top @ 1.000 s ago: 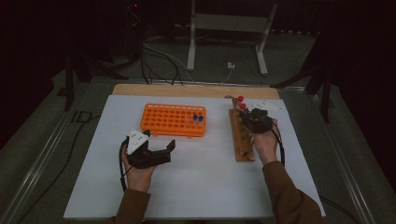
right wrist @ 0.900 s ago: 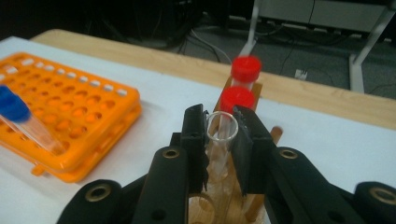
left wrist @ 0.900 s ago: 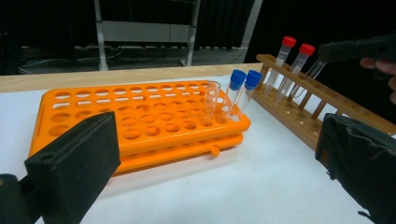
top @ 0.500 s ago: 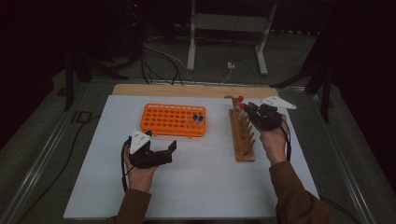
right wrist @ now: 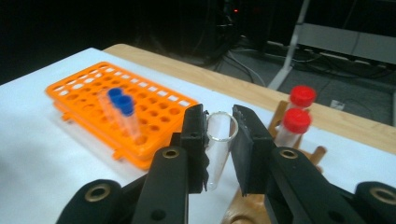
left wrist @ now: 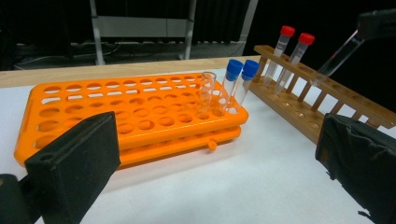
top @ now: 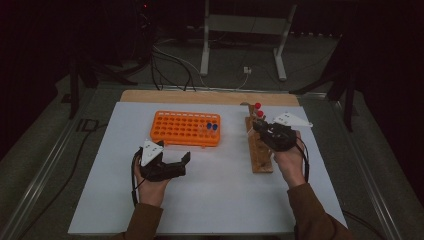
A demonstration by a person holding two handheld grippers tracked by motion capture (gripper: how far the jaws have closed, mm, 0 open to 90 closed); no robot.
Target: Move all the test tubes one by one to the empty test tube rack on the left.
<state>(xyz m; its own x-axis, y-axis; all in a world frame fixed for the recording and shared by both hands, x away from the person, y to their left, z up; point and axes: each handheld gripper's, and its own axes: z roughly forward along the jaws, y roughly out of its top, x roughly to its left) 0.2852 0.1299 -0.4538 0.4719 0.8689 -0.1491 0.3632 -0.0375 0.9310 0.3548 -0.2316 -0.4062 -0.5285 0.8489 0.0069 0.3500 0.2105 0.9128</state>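
— What is being held by the right gripper?

— An uncapped clear tube is being clamped between its two black jaws, just below the open rim. In the left gripper view the same tube is being seen tilted, above the wooden rack at the right side of the white table.

— Is the tube being kept inside the rack?

— From the left gripper view its lower end is being shown over the wooden rack's top bar (whether it is touching a hole cannot be told). In the high view the right gripper is being held over the far half of the wooden rack.

— What else is being carried by that rack?

— Two red-capped tubes are being held upright at its far end.

— And the left gripper?

— The left gripper is being held low over the table, near the person's edge and just in front of the orange rack. Its jaws are being kept wide apart, with nothing between them.

— What is being held by the orange rack?

— Two blue-capped tubes and one uncapped clear tube are being held in holes at its right end, side by side.
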